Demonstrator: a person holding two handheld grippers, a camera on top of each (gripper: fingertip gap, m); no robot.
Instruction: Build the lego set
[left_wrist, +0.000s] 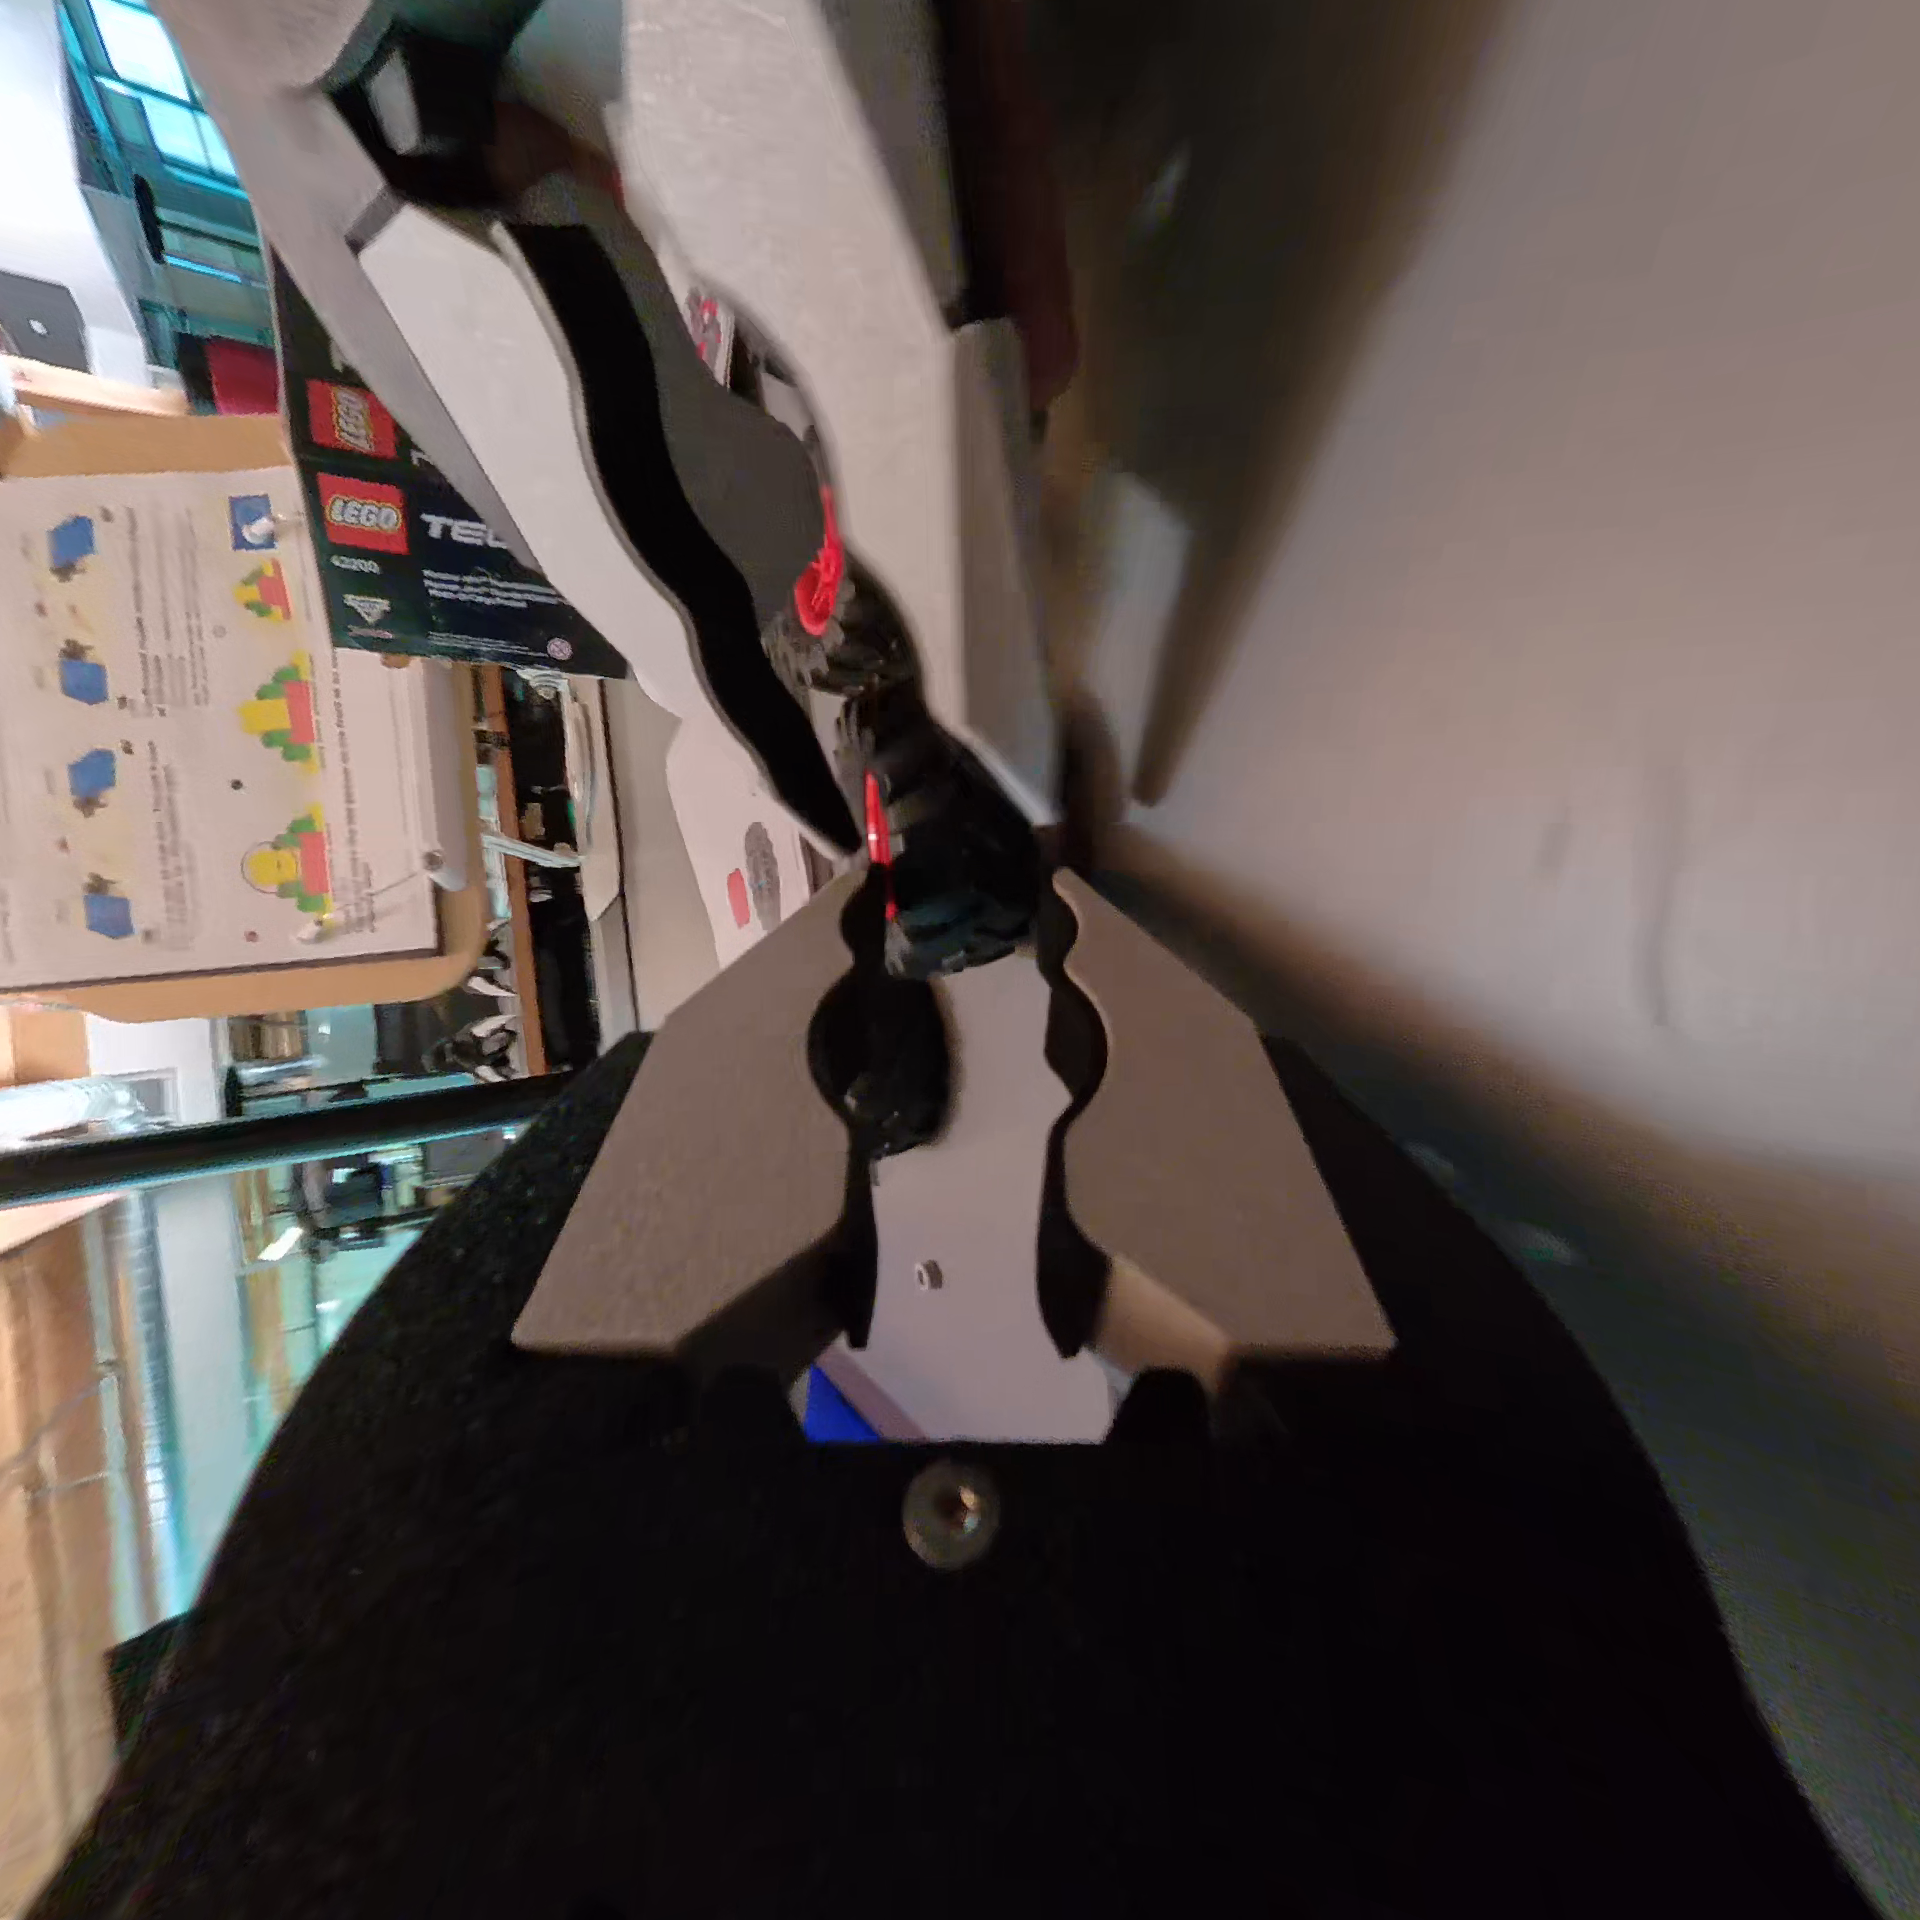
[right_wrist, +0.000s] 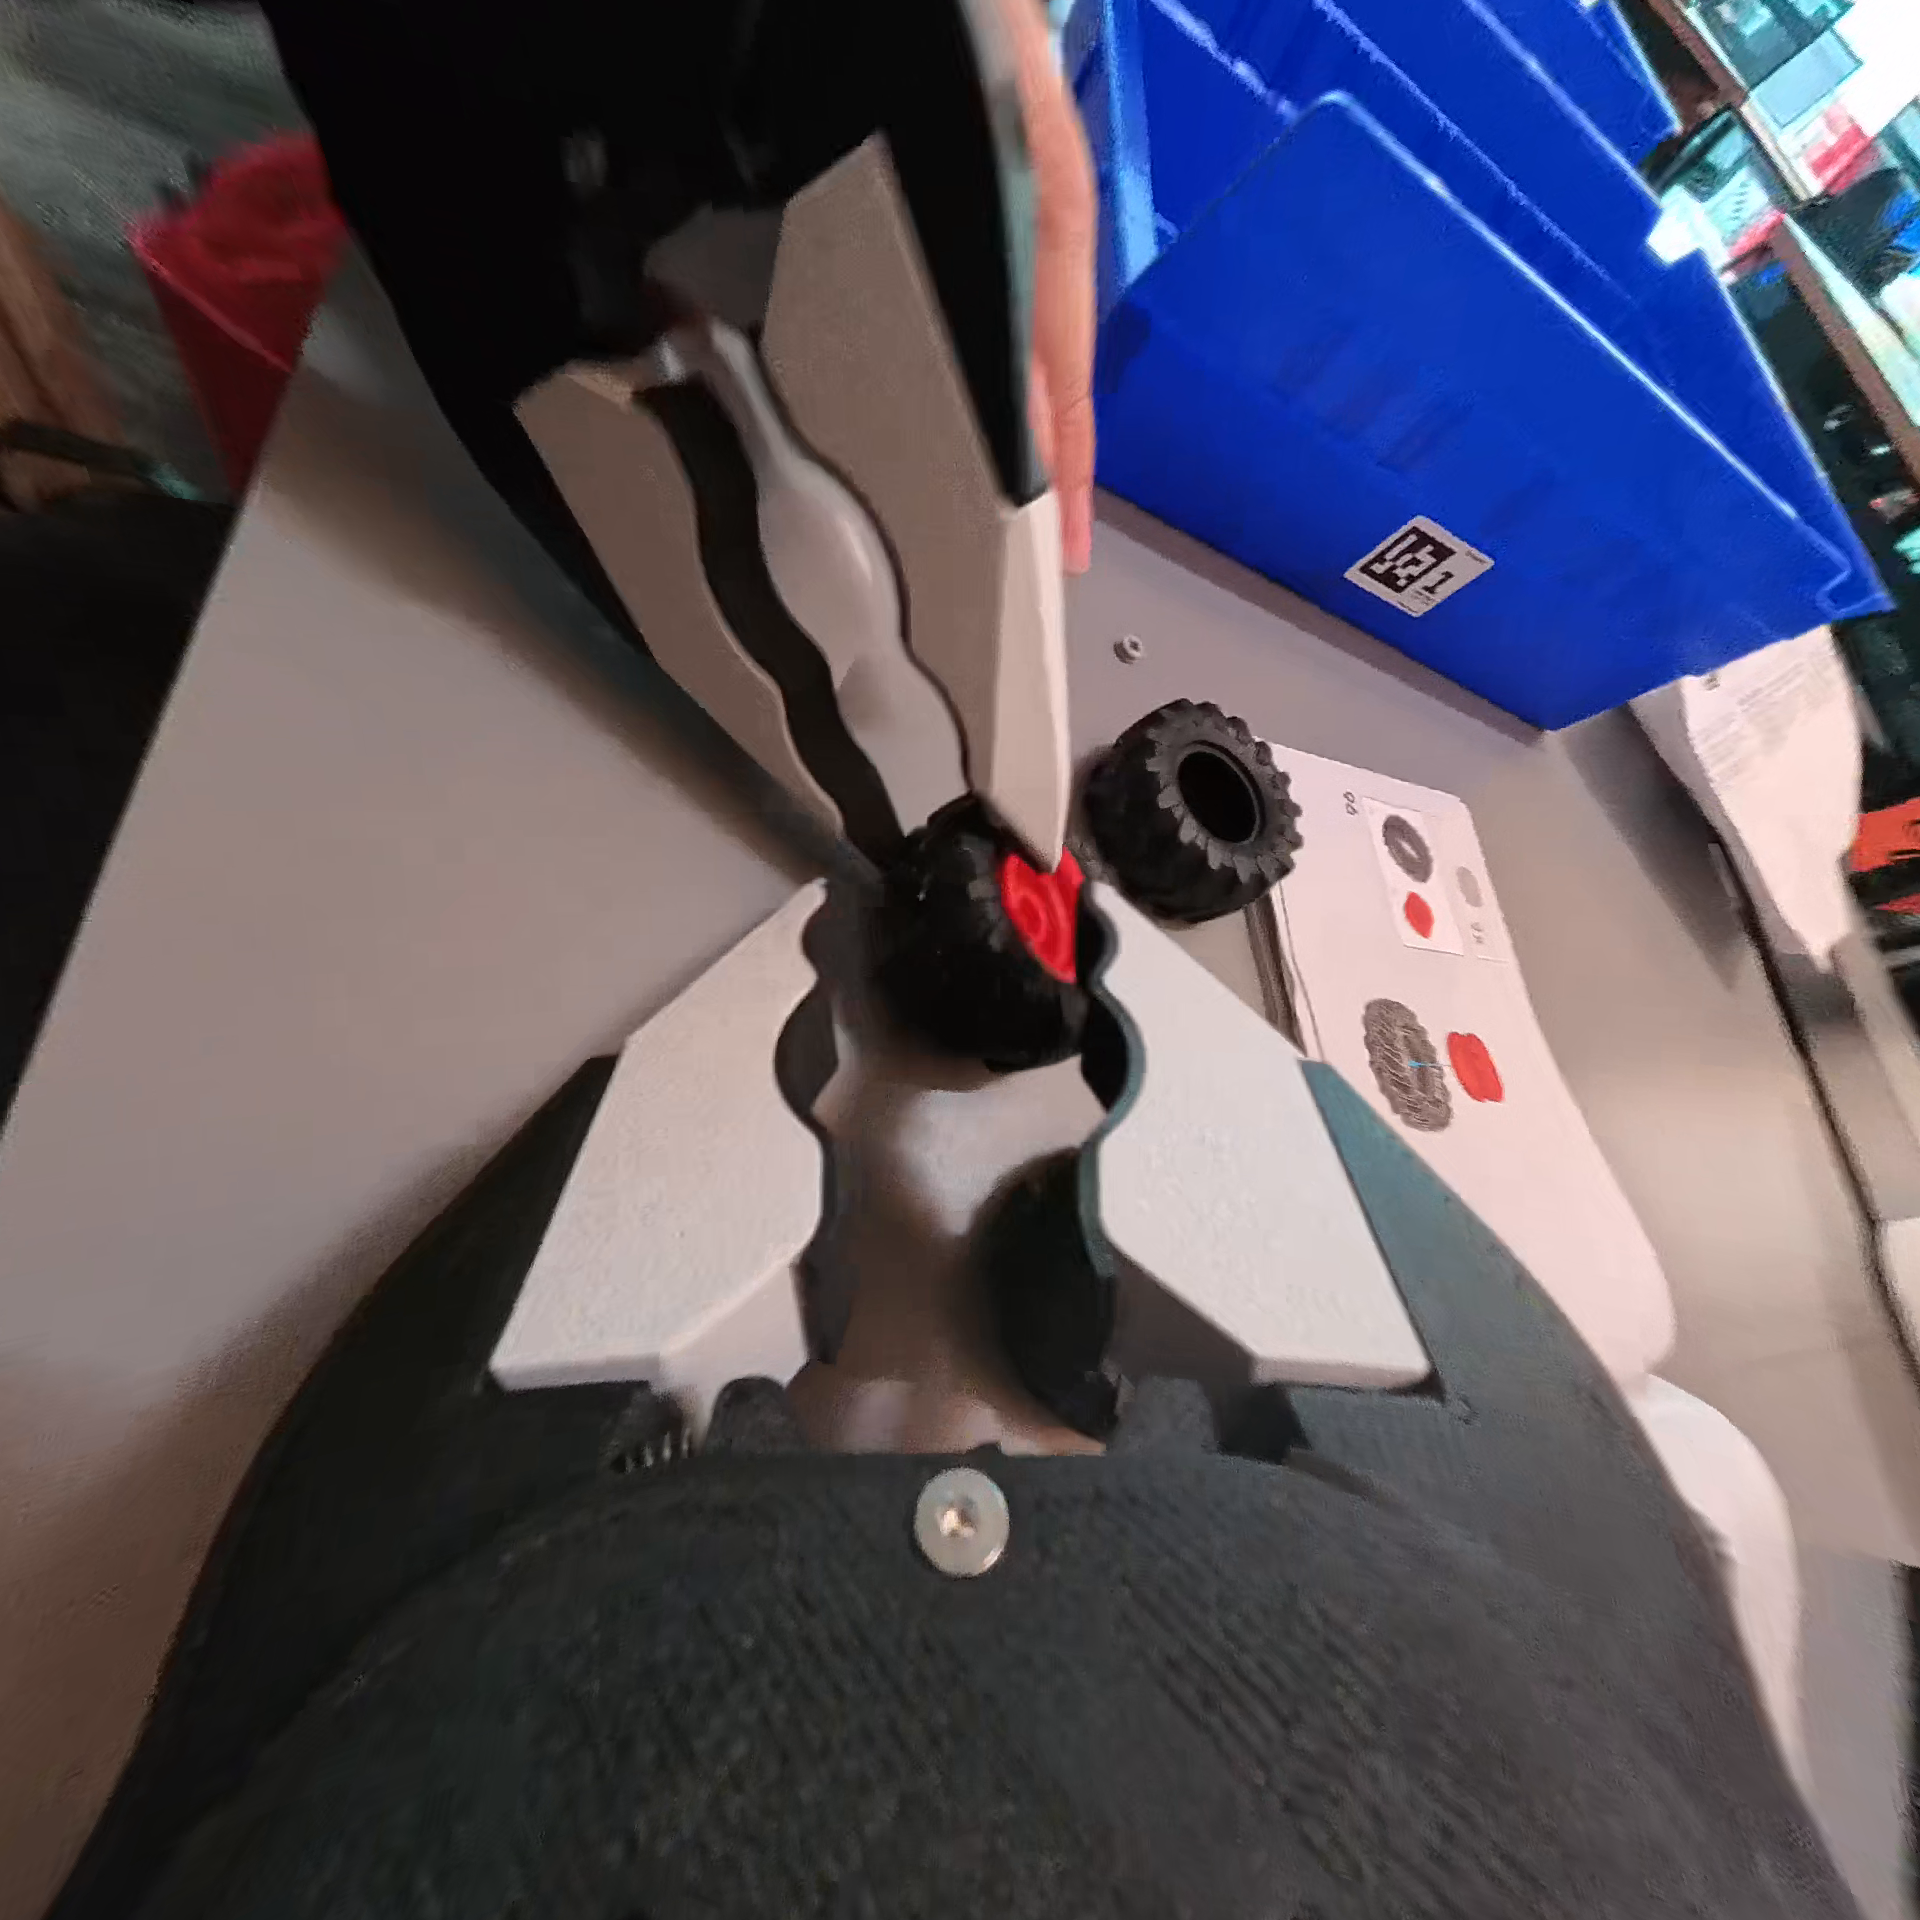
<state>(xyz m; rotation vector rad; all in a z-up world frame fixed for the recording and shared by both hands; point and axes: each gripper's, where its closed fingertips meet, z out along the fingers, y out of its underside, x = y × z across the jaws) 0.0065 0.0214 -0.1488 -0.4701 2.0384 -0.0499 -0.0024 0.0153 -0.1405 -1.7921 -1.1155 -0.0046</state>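
— While the right gripper (right_wrist: 971, 961) pinches a black tyre (right_wrist: 961, 966) with a red hub (right_wrist: 1039, 920) above the grey table (right_wrist: 416, 779), how far along is this?

— Early, I judge: a second tyre (right_wrist: 1195, 816) lies empty by the instruction sheet (right_wrist: 1392, 956).

— And the left gripper (right_wrist: 997, 821)?

— Angled down from beyond, nearly closed, tip pressing the hub.

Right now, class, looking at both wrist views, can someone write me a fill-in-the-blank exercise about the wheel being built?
1. The right tongs grip a black tyre with a ____ hub.
2. A second tyre lies on the table with its centre ____.
3. The bins behind it are ____.
4. The left tongs reach in from ____.

Missing words: red; empty; blue; above
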